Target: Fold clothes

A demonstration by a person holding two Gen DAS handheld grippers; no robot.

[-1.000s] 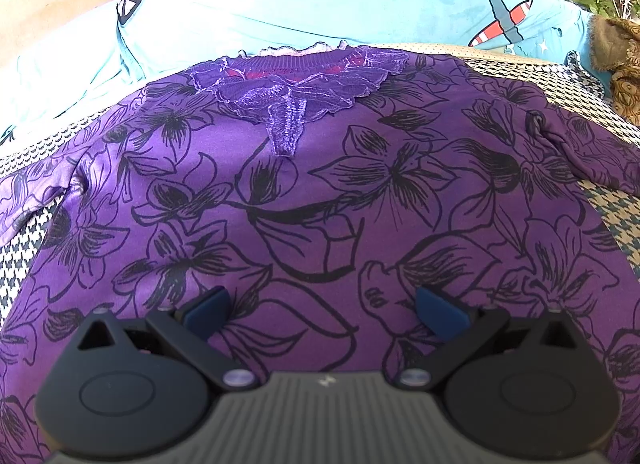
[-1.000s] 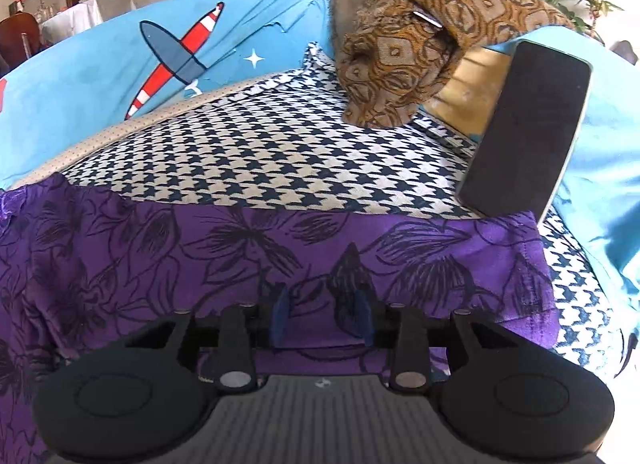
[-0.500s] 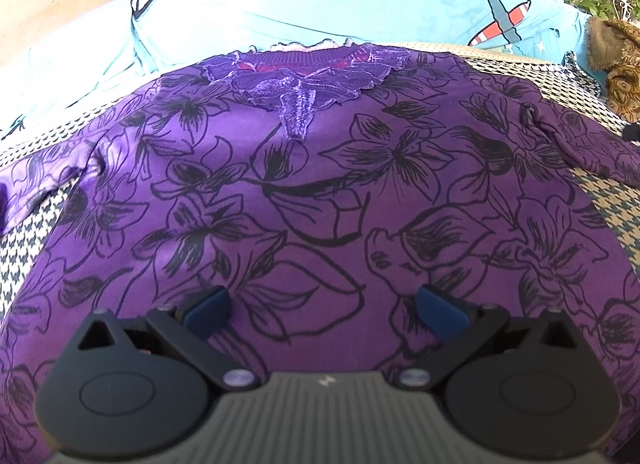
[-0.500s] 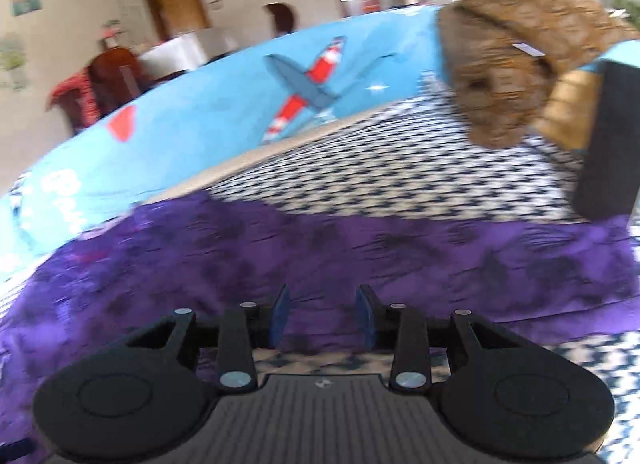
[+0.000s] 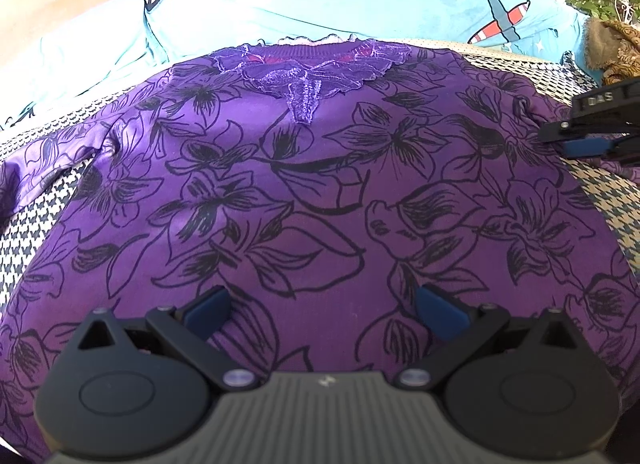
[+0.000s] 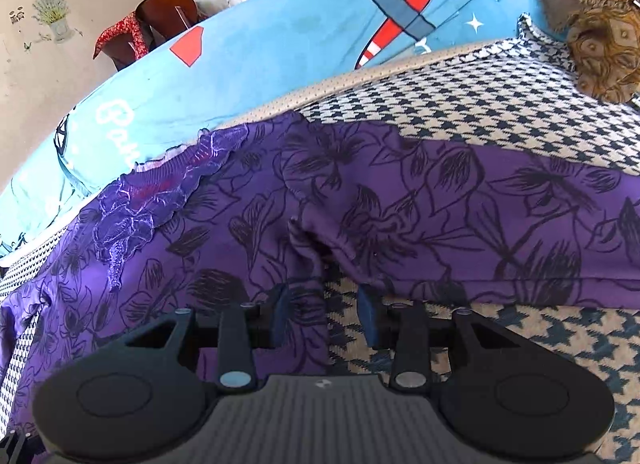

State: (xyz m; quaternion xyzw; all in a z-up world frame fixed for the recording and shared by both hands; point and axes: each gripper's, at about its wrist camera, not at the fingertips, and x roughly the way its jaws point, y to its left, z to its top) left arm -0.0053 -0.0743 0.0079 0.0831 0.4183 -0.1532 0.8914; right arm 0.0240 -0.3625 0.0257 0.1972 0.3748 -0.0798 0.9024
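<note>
Fingers (image 5: 208, 310) of the left gripper (image 5: 322, 310) spread wide and empty above the purple floral top (image 5: 320, 192). Right gripper (image 6: 322, 314) fingers (image 6: 366, 314) stand partly open at the armpit, holding nothing. That top lies spread on a houndstooth cover (image 6: 500, 104), beside a blue airplane-print blanket (image 6: 300, 28).

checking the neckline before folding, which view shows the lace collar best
The left wrist view: the lace collar faces the camera square-on, whole and centred at the top of the purple top. The right wrist view shows the collar only from the side, foreshortened, off to the left.
</note>
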